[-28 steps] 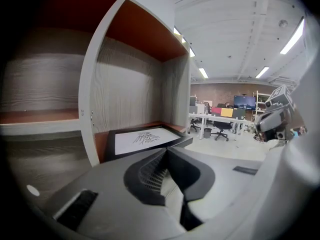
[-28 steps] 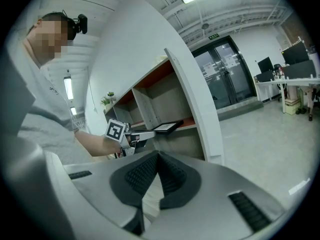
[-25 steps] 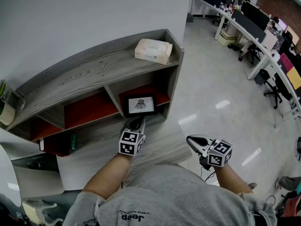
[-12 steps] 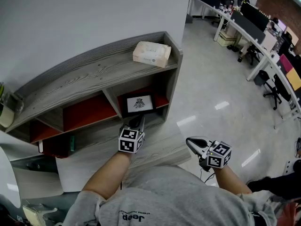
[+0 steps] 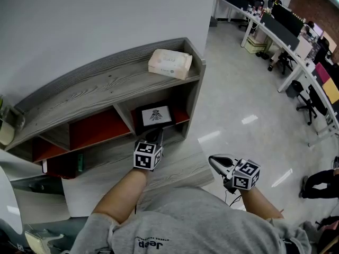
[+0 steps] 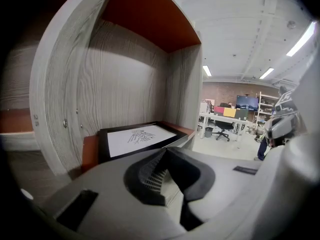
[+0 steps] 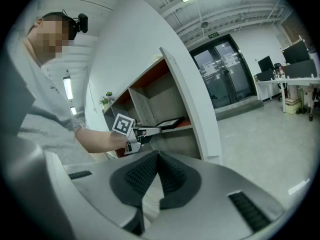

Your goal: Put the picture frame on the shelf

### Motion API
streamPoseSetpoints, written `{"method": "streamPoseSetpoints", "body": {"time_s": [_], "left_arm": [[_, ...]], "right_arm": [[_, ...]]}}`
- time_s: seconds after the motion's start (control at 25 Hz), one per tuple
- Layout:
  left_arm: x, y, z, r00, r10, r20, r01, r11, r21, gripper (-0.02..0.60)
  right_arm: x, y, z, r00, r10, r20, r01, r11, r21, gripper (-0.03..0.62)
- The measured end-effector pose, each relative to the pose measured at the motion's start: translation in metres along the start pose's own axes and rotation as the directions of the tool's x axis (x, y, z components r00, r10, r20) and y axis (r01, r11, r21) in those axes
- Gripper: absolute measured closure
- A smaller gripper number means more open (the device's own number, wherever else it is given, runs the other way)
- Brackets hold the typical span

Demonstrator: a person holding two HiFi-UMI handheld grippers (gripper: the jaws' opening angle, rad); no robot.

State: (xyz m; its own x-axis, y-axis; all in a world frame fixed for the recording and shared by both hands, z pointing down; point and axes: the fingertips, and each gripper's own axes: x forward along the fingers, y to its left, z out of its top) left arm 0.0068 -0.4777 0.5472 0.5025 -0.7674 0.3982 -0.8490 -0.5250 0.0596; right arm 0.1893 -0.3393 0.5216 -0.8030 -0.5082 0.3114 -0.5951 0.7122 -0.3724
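Note:
The black picture frame (image 5: 154, 116) with a white print lies flat on the red floor of the shelf's (image 5: 95, 91) right cubby. My left gripper (image 5: 156, 135) is shut with nothing between its jaws, and its tips are at the frame's near edge. In the left gripper view the picture frame (image 6: 140, 136) lies just beyond the shut left gripper (image 6: 165, 152). My right gripper (image 5: 215, 161) hangs shut and empty over the floor to the right of the shelf. From the right gripper view, past the shut right gripper (image 7: 158, 156), I see the left gripper (image 7: 150, 130) at the picture frame (image 7: 170, 122).
A pack of tissues (image 5: 169, 63) lies on the shelf's top at its right end. The left cubbies have red floors, with a small green thing (image 5: 80, 160) lower down. A potted plant (image 5: 5, 126) stands at the far left. Office desks and chairs (image 5: 288, 28) line the right.
The left gripper has edged toward the cubby, and the frame now sits a little deeper inside it. The right gripper has stayed put.

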Motion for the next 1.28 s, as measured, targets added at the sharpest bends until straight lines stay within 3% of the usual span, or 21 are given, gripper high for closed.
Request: {"method": "streamPoseSetpoints", "body": {"time_s": [0.2, 0.64, 0.96, 1.28], "left_arm": [[0.007, -0.005, 0.004, 1.000, -0.016, -0.004, 0.016, 1.000, -0.012, 0.571], [0.016, 0.001, 0.017, 0.999, -0.024, -0.026, 0.021, 0.994, -0.111, 0.571], [0.023, 0.004, 0.020, 0.995, -0.049, -0.085, 0.029, 0.975, -0.221, 0.571], [0.027, 0.007, 0.025, 0.994, -0.064, -0.085, 0.037, 0.958, -0.286, 0.572]], "right_arm": [[0.001, -0.005, 0.001, 1.000, -0.001, -0.001, 0.001, 1.000, 0.002, 0.574], [0.004, -0.012, 0.003, 1.000, 0.016, -0.007, -0.016, 1.000, 0.002, 0.574], [0.005, -0.016, 0.008, 0.999, 0.035, -0.003, -0.035, 0.999, -0.004, 0.574], [0.002, -0.018, 0.013, 0.998, 0.056, 0.002, -0.056, 0.998, -0.013, 0.574]]}}
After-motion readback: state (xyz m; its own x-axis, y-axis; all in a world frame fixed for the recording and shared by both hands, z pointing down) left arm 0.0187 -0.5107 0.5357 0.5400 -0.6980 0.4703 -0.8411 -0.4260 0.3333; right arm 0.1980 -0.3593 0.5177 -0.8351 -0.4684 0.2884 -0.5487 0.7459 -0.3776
